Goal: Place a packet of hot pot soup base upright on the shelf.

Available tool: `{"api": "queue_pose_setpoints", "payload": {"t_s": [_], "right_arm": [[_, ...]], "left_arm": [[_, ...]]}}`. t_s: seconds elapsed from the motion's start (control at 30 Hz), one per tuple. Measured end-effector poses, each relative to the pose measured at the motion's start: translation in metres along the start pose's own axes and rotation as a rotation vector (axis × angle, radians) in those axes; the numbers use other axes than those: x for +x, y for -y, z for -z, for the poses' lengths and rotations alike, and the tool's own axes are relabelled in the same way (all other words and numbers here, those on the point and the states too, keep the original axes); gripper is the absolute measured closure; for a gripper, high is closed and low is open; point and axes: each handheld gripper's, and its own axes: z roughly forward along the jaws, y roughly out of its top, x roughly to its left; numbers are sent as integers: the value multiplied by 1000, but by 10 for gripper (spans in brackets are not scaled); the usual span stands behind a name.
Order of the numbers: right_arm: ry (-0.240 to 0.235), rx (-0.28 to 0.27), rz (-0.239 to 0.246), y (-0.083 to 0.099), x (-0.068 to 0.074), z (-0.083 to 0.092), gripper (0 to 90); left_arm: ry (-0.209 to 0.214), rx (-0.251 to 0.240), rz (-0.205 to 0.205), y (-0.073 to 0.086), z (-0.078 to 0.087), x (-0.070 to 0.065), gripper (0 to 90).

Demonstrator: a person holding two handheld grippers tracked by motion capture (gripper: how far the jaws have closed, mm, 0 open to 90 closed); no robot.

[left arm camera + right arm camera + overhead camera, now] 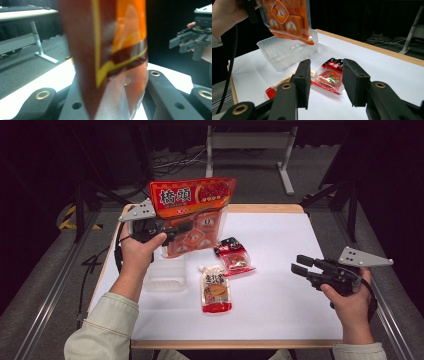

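Observation:
My left gripper (176, 233) is shut on a large orange-red snack bag (192, 212) and holds it upright in the air over the table's back left. In the left gripper view the bag (110, 50) stands pinched between the two black jaws. Below it on the table sits a clear plastic tray (165, 276). A red-and-black packet (234, 256) and a white-and-orange packet (216, 290) lie flat near the middle. My right gripper (301, 264) hovers at the right side, open with nothing between its jaws; it points toward the red-and-black packet (329, 77).
The white table top (280, 295) has a wooden edge, with bare surface between the packets and the right hand. Beyond the far edge are a dark floor, cables and a white desk frame (250, 145). A cable trails from the left gripper past the table's left edge.

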Motion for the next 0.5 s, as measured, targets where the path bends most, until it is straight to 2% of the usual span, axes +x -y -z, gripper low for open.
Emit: {"api": "queue_pose_setpoints", "payload": {"t_s": [0.1, 0.2, 0.5], "right_arm": [[6, -1, -4, 1, 0, 2, 594], [12, -2, -9, 2, 0, 5, 592], [16, -4, -11, 4, -2, 7, 591]], "left_arm": [[-13, -12, 9, 0, 0, 6, 715], [-46, -24, 3, 0, -1, 12, 715], [-97, -31, 22, 4, -2, 25, 715]]}}
